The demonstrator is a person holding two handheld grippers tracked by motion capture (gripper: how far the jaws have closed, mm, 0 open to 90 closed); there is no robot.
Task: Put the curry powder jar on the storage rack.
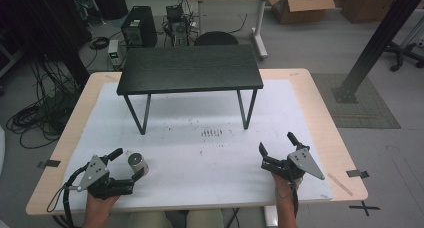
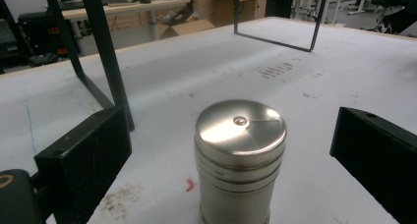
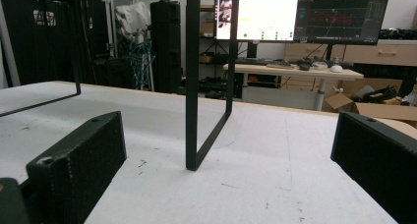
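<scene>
A small steel canister (image 1: 137,163) (image 2: 239,160) with a shiny round lid stands upright on the white mat (image 1: 210,153), near the table's front left. My left gripper (image 1: 128,164) (image 2: 231,160) is open around it, one jaw on each side, with gaps on both sides so neither jaw touches it. My right gripper (image 1: 277,145) (image 3: 228,160) rests open near the front right of the mat, nothing between its jaws. It faces a leg of the small black table (image 1: 190,68) (image 3: 194,86).
The small black table stands on thin legs at the back middle of the mat, with room under it. Dark scuff marks (image 1: 212,133) lie in the mat's middle. The wooden tabletop edge (image 1: 330,138) borders the mat.
</scene>
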